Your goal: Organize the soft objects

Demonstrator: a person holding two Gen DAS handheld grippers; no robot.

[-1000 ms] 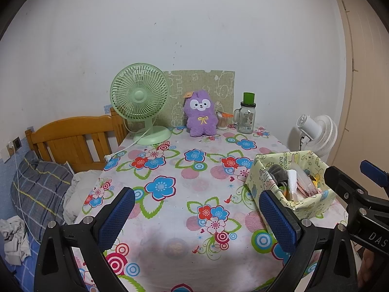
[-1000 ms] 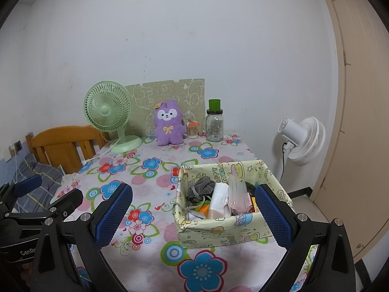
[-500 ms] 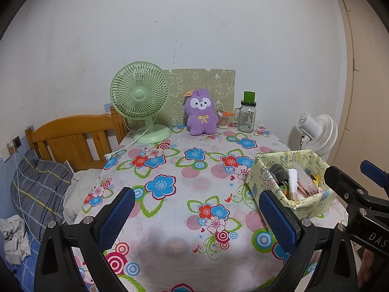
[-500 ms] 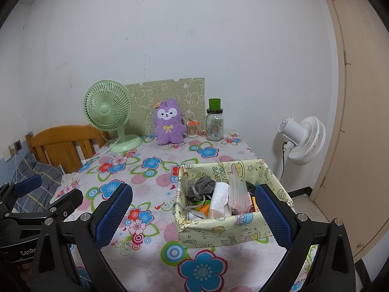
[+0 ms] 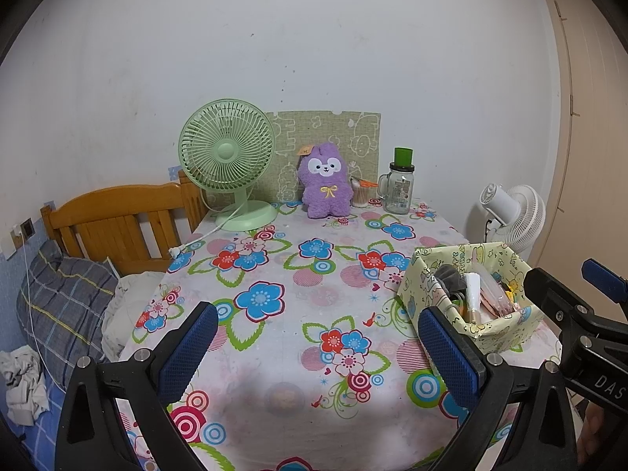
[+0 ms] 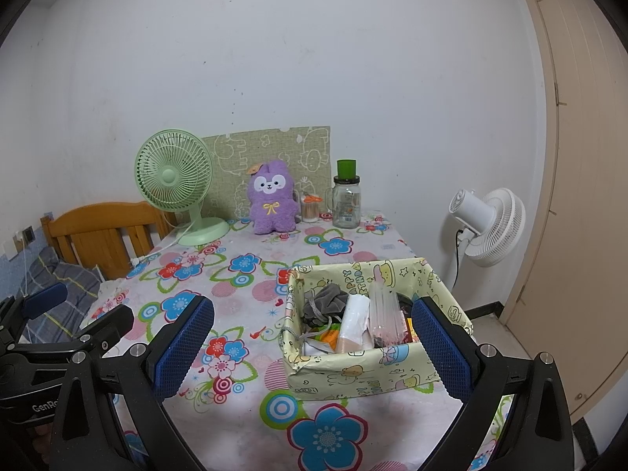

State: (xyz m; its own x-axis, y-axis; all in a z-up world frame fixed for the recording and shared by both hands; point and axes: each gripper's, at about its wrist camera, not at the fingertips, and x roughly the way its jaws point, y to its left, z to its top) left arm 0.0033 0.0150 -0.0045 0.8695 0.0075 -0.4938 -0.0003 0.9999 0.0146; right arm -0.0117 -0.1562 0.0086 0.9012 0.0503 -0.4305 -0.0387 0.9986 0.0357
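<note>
moved: nothing since earlier | left gripper (image 5: pixel 318 347) jaws spread | right gripper (image 6: pixel 312 343) jaws spread, before box (image 6: pixel 365 376)

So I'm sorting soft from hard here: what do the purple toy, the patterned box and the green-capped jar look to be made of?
The purple toy looks like fluffy plush fabric, with a fuzzy pile all over: soft. The patterned box seems to be a box covered in creased printed paper, wrinkled at its corners. The green-capped jar looks like clear glass, see-through and shiny, though clear plastic is possible: hard.
</note>
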